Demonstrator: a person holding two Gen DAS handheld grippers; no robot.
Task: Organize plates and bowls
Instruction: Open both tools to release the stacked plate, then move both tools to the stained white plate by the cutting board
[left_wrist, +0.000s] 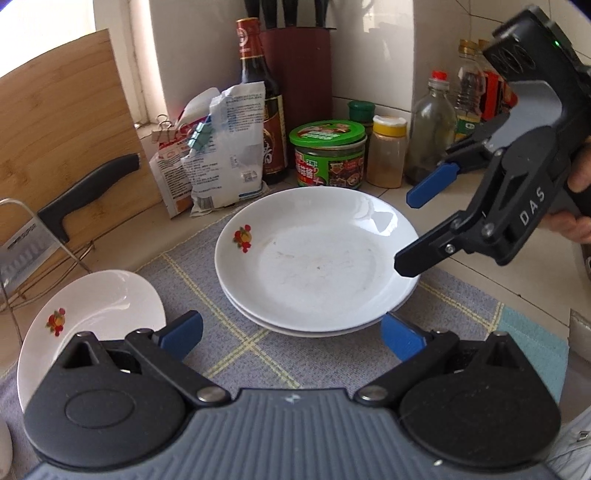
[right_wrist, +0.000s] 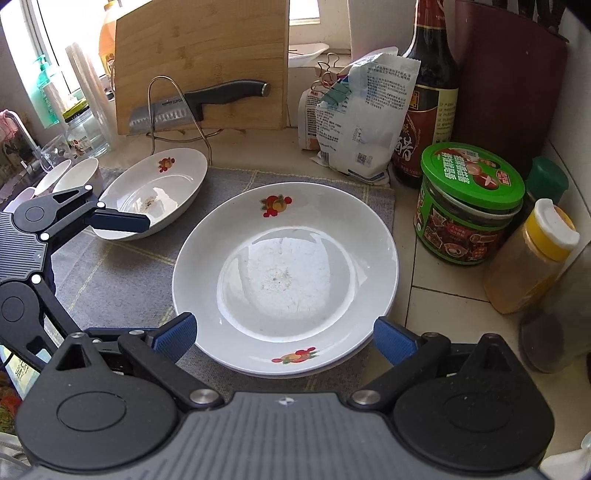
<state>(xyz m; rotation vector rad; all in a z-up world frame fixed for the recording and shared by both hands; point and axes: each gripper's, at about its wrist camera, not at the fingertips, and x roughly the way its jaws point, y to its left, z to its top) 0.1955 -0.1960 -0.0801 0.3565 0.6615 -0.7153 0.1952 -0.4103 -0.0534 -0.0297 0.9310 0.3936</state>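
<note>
- Two white plates (right_wrist: 284, 280) are stacked on a grey checked mat (right_wrist: 122, 266); a red-and-orange fruit motif is printed on the far rim, and another at the near rim in the right wrist view.
- A third plate (right_wrist: 155, 192) with the same motif is set apart on the mat, to the left of the stack, near a wire rack (right_wrist: 177, 110).
- Two small white bowls (right_wrist: 70, 177) are seen beyond that plate, at the mat's far left edge.
- The right gripper (right_wrist: 284, 339) is held wide open over the near edge of the stack; nothing is gripped, and its blue pads (right_wrist: 177, 332) stand on either side of the rim without pressing on it.
- The left gripper (left_wrist: 291, 332) is likewise spread open and empty, its pads flanking the near rim of the stack.
- "DAS" is read on the right gripper's body in the left wrist view, where part of a hand (left_wrist: 580, 199) is seen on its handle.
- A knife (right_wrist: 195, 107) rests on the rack in front of a wooden board (right_wrist: 203, 55); the lettering on its blade seems to read "SUPOR", though this is not sure.
- Behind the stack stand a clipped bag (right_wrist: 365, 122) with small Chinese print, a dark bottle (right_wrist: 428, 103) with a red-and-gold Chinese label, a green-lidded jar (right_wrist: 469, 206) with Chinese writing, and a yellow-capped shaker (right_wrist: 532, 258).
- The smaller print cannot be made out.
</note>
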